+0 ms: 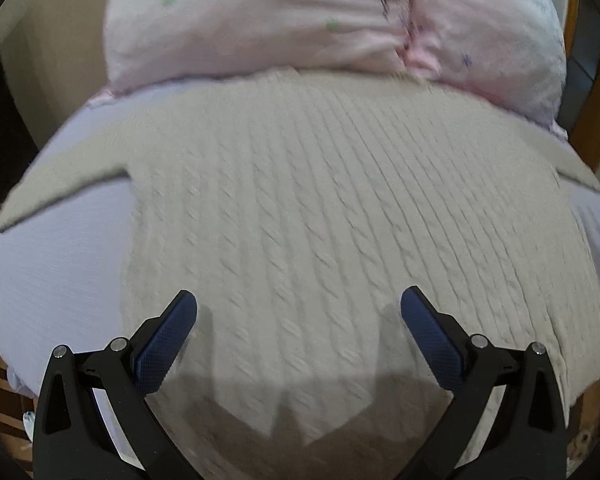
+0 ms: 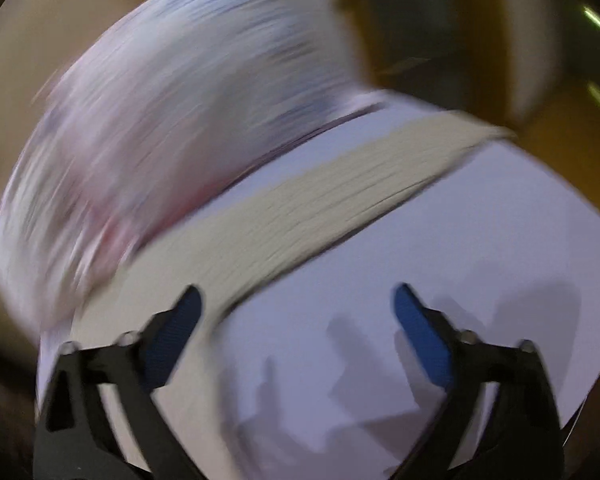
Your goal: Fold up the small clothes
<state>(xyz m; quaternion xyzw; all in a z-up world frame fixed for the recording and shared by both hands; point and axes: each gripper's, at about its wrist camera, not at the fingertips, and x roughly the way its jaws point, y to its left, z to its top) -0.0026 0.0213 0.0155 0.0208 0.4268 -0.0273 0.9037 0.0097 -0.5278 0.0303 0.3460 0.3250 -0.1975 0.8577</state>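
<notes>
A beige cable-knit sweater (image 1: 320, 216) lies flat on a pale lavender bed sheet (image 1: 52, 272), its sleeves spread to the left and right. My left gripper (image 1: 299, 312) is open and empty, hovering over the sweater's lower body. In the blurred right wrist view one beige sleeve (image 2: 320, 196) runs diagonally across the sheet (image 2: 480, 240). My right gripper (image 2: 298, 304) is open and empty above the sheet, its left finger near the sleeve's lower edge.
A pink patterned duvet (image 1: 300, 20) is bunched up behind the sweater; it also shows in the right wrist view (image 2: 160, 120). A wooden bed frame (image 1: 596, 92) stands at the right. The sheet's edge drops off at the lower left and right.
</notes>
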